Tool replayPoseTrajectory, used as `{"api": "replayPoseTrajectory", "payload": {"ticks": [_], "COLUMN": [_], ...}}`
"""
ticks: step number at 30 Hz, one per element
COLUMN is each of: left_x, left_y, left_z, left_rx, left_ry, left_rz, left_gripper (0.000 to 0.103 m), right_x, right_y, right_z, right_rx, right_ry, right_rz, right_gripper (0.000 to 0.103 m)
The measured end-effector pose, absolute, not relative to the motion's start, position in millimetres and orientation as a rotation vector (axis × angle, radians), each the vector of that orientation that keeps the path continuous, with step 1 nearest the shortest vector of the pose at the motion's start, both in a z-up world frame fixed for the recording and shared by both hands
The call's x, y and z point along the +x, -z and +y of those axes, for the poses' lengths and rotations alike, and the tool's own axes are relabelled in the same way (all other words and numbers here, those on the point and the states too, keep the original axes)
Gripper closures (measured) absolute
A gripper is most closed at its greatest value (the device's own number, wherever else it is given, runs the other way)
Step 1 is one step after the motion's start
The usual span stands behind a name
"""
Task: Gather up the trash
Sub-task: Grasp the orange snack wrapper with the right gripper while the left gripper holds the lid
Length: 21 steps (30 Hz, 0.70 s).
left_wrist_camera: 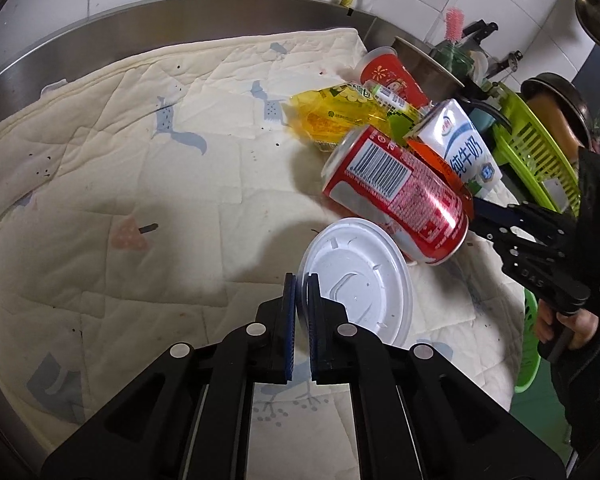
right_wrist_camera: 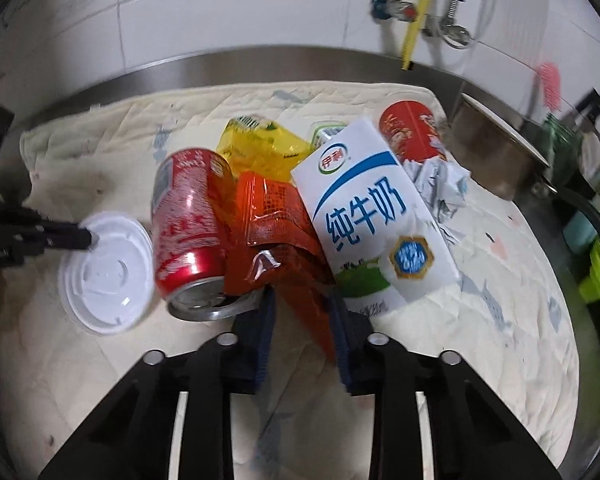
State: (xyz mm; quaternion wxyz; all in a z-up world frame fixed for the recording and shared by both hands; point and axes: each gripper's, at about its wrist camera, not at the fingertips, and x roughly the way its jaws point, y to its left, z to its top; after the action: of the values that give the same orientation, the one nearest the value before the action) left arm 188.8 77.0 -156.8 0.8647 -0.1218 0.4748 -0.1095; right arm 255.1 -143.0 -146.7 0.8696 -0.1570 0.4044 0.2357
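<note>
Two tongs work the pile: left tongs (left_wrist_camera: 302,280) pinch the rim of the round white plastic lid (left_wrist_camera: 360,280), right tongs (right_wrist_camera: 302,300) straddle the crumpled orange foil wrapper (right_wrist_camera: 272,232), not yet shut. Beyond, on the quilted cream cloth (left_wrist_camera: 120,160) over the bench, lie red drink can (right_wrist_camera: 188,216), white-blue milk carton (right_wrist_camera: 372,208), yellow plastic bag (right_wrist_camera: 260,144), red paper cup (right_wrist_camera: 412,132), crumpled paper (right_wrist_camera: 440,180). Nothing's visibly binned; approx. all trash left.

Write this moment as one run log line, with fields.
left gripper: shut on white plastic lid | right gripper: around orange wrapper, closure unclear | red can, milk carton: on cloth
</note>
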Motion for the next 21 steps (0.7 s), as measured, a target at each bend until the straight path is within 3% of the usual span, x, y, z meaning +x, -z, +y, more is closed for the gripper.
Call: {"api": "replayPoseTrajectory", "payload": {"ticks": [3, 6, 21], "left_x": [190, 189, 161], "left_y": [157, 155, 125], "left_z": [78, 79, 69], "left_rx": [-0.256, -0.261, -0.282], "left_ry": [0.230, 0.229, 0.271], "left_rz": [0.995, 0.988, 0.931], "left_gripper": [0.099, 0.099, 0.099], "right_x": [256, 254, 179], "right_y": [149, 145, 91], "right_z": [-141, -143, -162], "right_rx": [-0.344, -0.306, -0.025], "right_ry": [-0.504, -0.522, -0.587], "right_rz": [0.845, 0.837, 0.755], "right_gripper": [0.097, 0.100, 0.101]}}
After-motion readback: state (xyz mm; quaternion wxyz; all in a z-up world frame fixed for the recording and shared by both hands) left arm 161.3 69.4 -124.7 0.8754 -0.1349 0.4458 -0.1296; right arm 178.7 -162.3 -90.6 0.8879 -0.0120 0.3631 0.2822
